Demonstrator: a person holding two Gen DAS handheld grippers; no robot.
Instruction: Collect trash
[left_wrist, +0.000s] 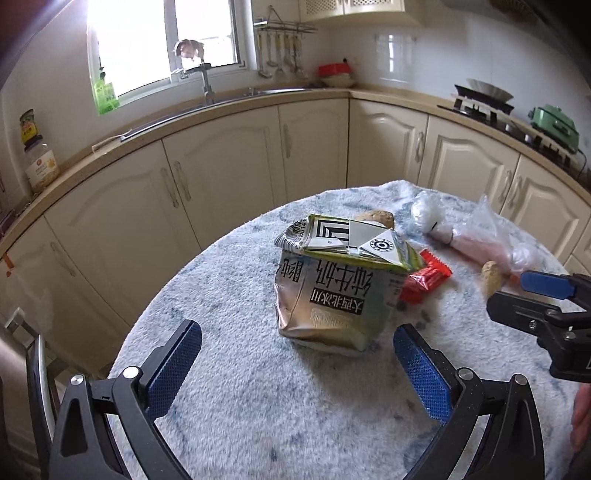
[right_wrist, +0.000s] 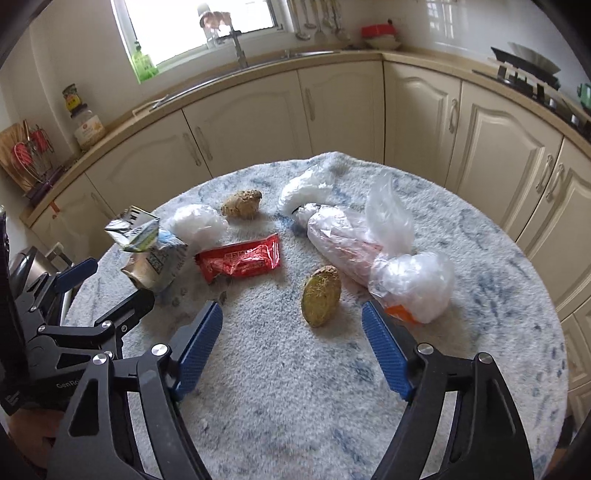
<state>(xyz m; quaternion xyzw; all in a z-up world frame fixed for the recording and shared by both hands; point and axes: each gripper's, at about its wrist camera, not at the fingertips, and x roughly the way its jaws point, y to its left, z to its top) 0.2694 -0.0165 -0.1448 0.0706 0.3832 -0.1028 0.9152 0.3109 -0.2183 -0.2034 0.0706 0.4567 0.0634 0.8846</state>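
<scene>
Trash is lying scattered on the fluffy table cover (right_wrist: 480, 277). Your left gripper (left_wrist: 297, 345) is hovering spread wide, facing the crushed milk carton (left_wrist: 332, 291) just ahead; try closing across its flattened sides. Your right gripper (right_wrist: 291, 325) is waiting agape, low, facing the greenish fruit half (right_wrist: 320, 295), beside the plastic bags (right_wrist: 369, 240).

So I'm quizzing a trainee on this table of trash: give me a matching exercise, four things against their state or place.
Things:
1. milk carton
2. red wrapper
3. left gripper
4. plastic bag

States:
A. open, empty
B. crushed, in front of the left gripper
C. clear, right part of the table
D. flat, between carton and bag

Pairs: 1-B, 2-D, 3-A, 4-C
</scene>
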